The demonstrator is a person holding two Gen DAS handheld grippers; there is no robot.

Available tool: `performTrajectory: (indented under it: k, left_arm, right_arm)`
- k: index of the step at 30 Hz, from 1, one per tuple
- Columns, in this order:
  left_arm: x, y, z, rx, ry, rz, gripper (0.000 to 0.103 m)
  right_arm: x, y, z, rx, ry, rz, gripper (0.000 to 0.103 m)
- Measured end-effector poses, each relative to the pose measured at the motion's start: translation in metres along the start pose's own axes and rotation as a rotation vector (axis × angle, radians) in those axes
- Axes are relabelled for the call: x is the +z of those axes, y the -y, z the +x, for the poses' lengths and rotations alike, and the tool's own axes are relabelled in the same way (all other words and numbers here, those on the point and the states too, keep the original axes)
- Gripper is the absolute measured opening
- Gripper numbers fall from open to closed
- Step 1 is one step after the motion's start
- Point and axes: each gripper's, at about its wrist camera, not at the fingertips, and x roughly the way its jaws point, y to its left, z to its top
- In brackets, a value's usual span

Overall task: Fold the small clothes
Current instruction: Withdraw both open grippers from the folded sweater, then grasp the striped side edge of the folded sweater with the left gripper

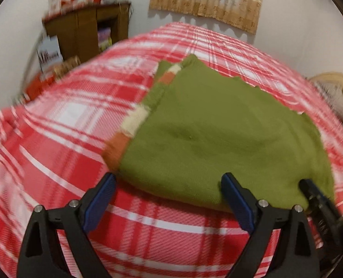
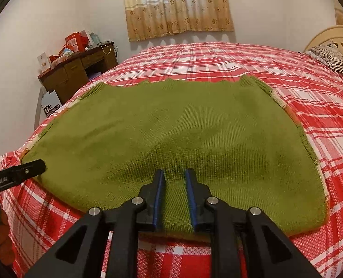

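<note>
Left gripper [image 1: 168, 199], bottom of frame: jaws spread wide, nothing between, near hem of one green sweater [image 1: 217, 134] just ahead. Right gripper [image 2: 174, 197], bottom centre: jaws narrow but apart, fingers over knit, no pinch visible. Sweater lay flat mid-frame on plaid bedspread [image 2: 310, 111], sleeves apparently tucked under. Judged step: between folds. Next move likely calls for pinching near hem at two points, carrying it toward far edge. Count: two grippers, one sweater, one curtain [image 2: 176, 7] upper centre, one desk [image 2: 79, 69] upper left.

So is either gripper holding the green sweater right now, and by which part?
Nothing looks held. The left gripper stands wide open at the near edge of the green sweater; the right gripper has jaws narrowly apart over that edge, fabric flat between.
</note>
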Motion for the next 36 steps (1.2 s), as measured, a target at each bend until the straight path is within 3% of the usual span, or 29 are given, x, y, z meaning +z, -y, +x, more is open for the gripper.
performTrajectory:
  k: [4,8,14,15,26,28,30,34,36]
  left_arm:
    - [0.008,0.001,0.011,-0.017,0.022,-0.051,0.095]
    - [0.021,0.0,0.019,-0.084,0.053,-0.12,0.092]
    - [0.035,0.004,0.024,-0.087,0.071,-0.127,0.058]
    - [0.034,0.003,0.023,-0.092,0.076,-0.124,0.056]
    - [0.029,-0.015,0.024,-0.2,0.083,-0.227,0.062]
    - [0.031,-0.013,0.024,-0.188,0.076,-0.219,0.058]
    - [0.03,-0.012,0.022,-0.185,0.081,-0.199,0.039]
    - [0.027,-0.018,0.022,-0.209,0.073,-0.219,0.036]
    - [0.027,-0.02,0.023,-0.218,0.071,-0.234,0.039]
  right_arm:
    - [-0.001,0.001,0.0,0.005,0.002,0.002,0.023]
    - [-0.001,0.0,-0.001,0.004,0.002,0.0,0.023]
    - [-0.001,0.0,-0.001,-0.001,0.003,-0.008,0.024]
    - [-0.002,0.0,-0.001,-0.001,0.003,-0.008,0.024]
    - [-0.002,-0.002,-0.001,-0.003,0.005,-0.013,0.025]
    - [-0.002,-0.002,-0.001,-0.001,0.005,-0.012,0.025]
    - [-0.002,-0.002,-0.001,0.001,0.005,-0.01,0.025]
    - [-0.001,-0.002,-0.001,-0.002,0.002,-0.012,0.025]
    - [0.001,-0.004,-0.001,-0.013,-0.011,-0.018,0.025]
